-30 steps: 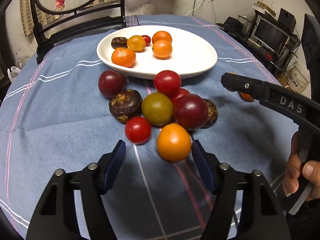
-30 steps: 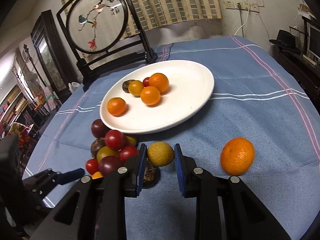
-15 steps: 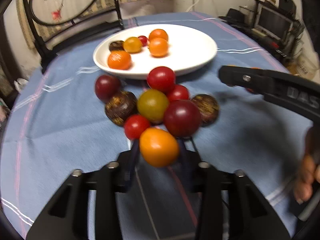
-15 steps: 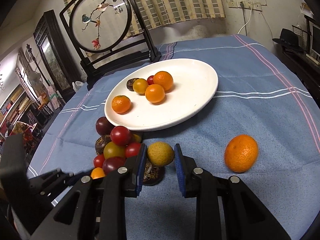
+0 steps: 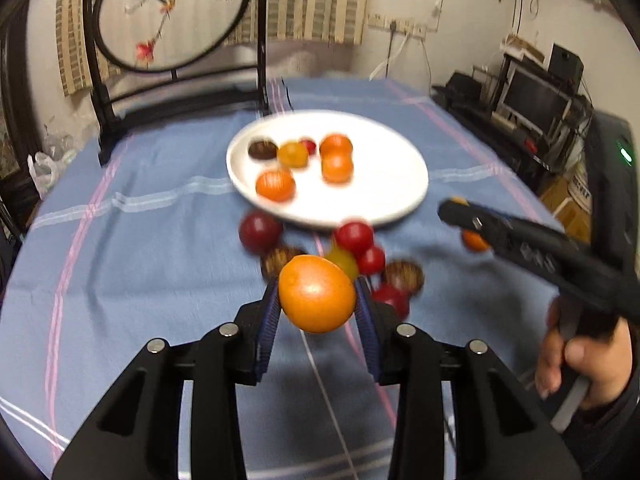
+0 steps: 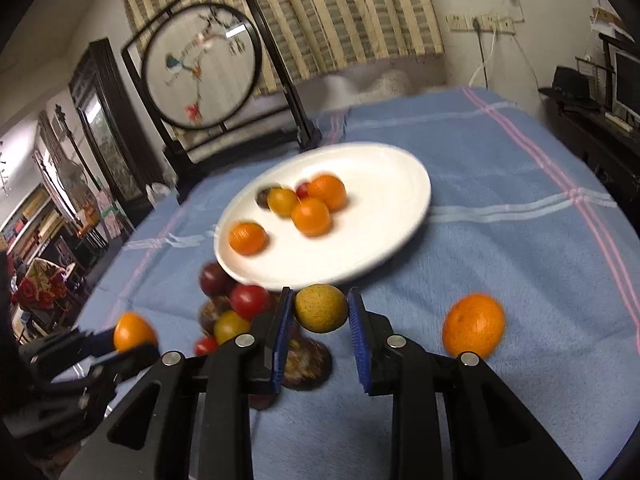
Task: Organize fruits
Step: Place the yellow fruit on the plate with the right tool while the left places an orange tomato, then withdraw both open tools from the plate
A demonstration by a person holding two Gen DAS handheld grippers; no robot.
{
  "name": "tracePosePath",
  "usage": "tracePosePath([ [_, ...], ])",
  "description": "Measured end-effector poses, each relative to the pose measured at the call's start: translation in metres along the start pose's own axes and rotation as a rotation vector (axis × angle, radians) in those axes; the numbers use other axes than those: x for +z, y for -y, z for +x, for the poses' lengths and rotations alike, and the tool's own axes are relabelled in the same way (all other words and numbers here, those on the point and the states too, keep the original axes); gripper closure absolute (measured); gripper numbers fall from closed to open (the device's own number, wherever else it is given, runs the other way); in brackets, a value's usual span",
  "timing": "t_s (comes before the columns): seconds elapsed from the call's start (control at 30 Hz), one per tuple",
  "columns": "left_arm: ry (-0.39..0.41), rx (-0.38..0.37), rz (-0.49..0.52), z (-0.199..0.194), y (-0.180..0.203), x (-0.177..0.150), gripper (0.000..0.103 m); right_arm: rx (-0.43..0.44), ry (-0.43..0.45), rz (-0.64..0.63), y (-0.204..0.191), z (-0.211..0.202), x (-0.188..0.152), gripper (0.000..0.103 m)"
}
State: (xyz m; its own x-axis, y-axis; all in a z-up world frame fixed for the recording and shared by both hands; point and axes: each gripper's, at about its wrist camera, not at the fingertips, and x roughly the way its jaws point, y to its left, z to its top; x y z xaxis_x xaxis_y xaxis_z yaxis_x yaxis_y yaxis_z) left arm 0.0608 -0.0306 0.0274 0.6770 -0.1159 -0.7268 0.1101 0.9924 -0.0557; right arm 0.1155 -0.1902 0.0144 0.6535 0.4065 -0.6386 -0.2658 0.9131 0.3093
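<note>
Two claws are loaded at once. The left claw point(image 5: 316, 304) has just been closing, and its blue pads now clamp an orange fruit point(image 5: 317, 293), held clear of the blue-clothed worktop point(image 5: 160, 248). The right claw point(image 6: 320, 316), seen from its own camera, pinches a yellow-green fruit point(image 6: 321, 308) between narrow jaws, just in front of the plate's near rim.

Outward from the claws lies the loose pile point(image 5: 352, 252) — red, dark and yellowish fruits bunched on the cloth right beside the white plate point(image 5: 392, 184). A single orange point(image 6: 474, 326) sits apart on the cloth to the right. The plate already carries several pieces at its far-left side, with much bare white nearer the right.

By my reading, the step in hand is the carry to the plate. Next, each claw needs to travel over the rim and lower before letting go — a high release would set round fruit rolling into those already there.
</note>
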Motion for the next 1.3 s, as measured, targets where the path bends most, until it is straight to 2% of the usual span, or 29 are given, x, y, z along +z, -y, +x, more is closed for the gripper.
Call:
tracePosePath([
  [0.17,0.050,-0.016,-0.030,0.008,-0.001,0.045,0.067,0.020,0.046,-0.054,-0.023,-0.012,0.033,0.075],
  [0.3,0.060,-0.023,-0.062,0.031,-0.004,0.077,0.067,0.017,0.048,-0.036,-0.022,0.002,0.051,0.075],
  [0.4,0.033,-0.014,-0.080,0.059,-0.005,0.091,0.067,0.020,0.026,0.007,-0.011,0.024,0.052,0.075],
  [0.47,-0.002,-0.002,-0.081,0.081,-0.004,0.096,0.067,0.022,-0.022,0.025,-0.003,0.041,0.048,0.075],
  [0.67,-0.055,-0.006,-0.078,0.123,-0.003,0.097,0.067,0.036,-0.077,0.061,0.009,0.064,0.043,0.075],
  [0.7,-0.062,-0.004,-0.081,0.127,-0.003,0.096,0.065,0.041,-0.083,0.063,0.010,0.067,0.043,0.071],
  [0.73,-0.063,0.003,-0.084,0.129,-0.004,0.096,0.050,0.043,-0.087,0.061,0.010,0.069,0.042,0.060],
  [0.77,-0.051,0.015,-0.087,0.128,-0.006,0.094,0.041,0.039,-0.088,0.057,0.009,0.070,0.041,0.057],
  [0.8,-0.019,0.039,-0.093,0.123,-0.008,0.094,0.039,0.031,-0.086,0.055,0.008,0.069,0.040,0.056],
  [0.87,0.011,0.049,-0.094,0.116,-0.010,0.094,0.037,0.035,-0.081,0.035,0.004,0.066,0.039,0.056],
  [1.03,0.015,0.032,-0.117,0.102,-0.017,0.089,0.035,0.025,-0.068,0.014,0.000,0.060,0.036,0.049],
  [1.3,0.005,0.048,-0.142,0.080,-0.035,0.057,0.029,0.018,-0.066,0.013,0.001,0.055,0.033,0.048],
])
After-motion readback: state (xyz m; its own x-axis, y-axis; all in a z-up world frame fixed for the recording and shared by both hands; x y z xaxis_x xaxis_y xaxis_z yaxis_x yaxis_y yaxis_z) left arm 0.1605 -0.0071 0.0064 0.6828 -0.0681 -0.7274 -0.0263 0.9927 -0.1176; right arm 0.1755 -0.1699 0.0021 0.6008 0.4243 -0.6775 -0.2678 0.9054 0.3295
